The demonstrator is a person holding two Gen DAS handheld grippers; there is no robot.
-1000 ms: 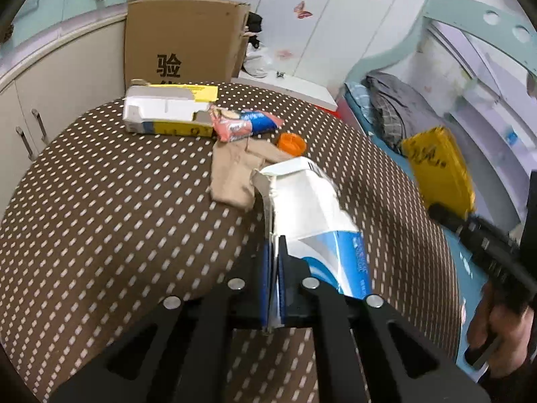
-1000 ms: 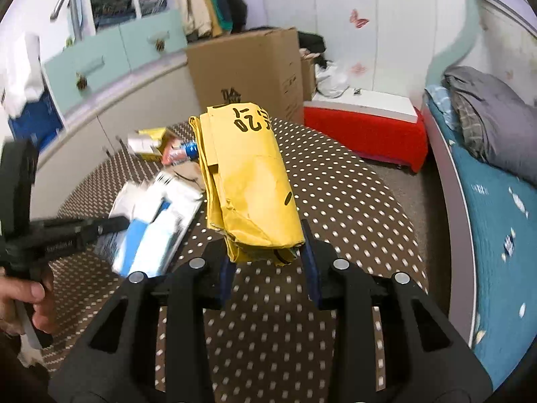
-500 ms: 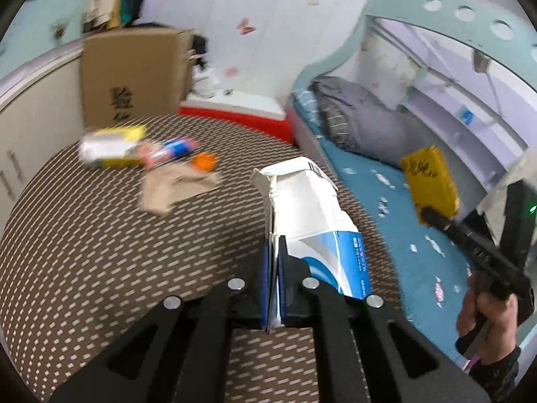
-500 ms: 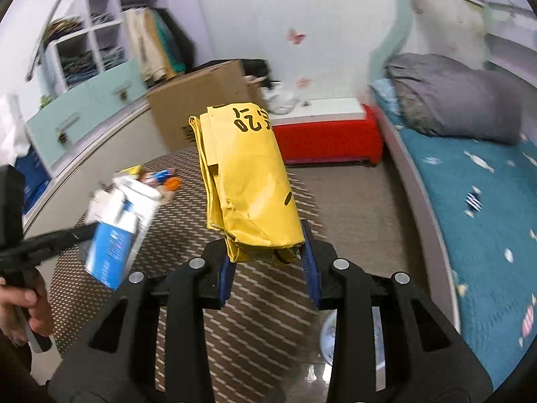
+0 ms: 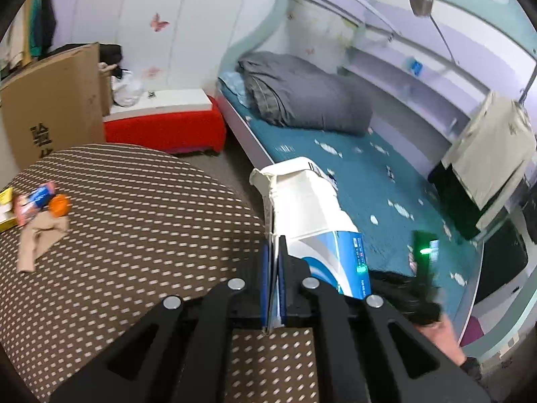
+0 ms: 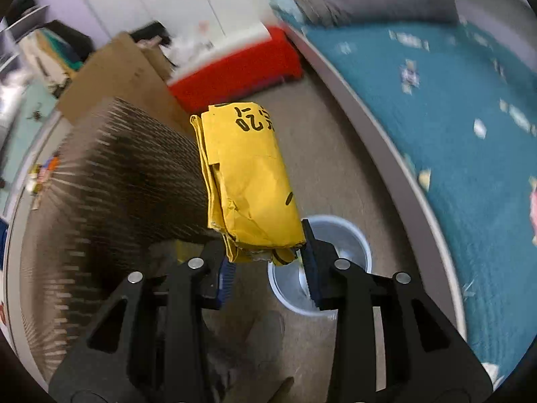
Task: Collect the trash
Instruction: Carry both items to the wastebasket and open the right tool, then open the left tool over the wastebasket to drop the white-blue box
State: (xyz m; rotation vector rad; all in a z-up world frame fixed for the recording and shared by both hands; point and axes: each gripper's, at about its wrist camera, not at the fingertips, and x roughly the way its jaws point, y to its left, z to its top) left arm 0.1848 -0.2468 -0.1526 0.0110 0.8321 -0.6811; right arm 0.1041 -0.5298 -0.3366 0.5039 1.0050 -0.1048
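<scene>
Right wrist | right tool (image 6: 265, 268) jaws opening | yellow packet (image 6: 248, 181) between them | bin (image 6: 322, 268) below

**Yellow packet over the bin**

Right gripper (image 6: 266, 262) opening around a crumpled yellow packet (image 6: 248, 181), still between the jaws. Directly beneath, a white bin (image 6: 349, 235) on the floor, just off the brown dotted table's (image 6: 110, 181) edge.
</scene>
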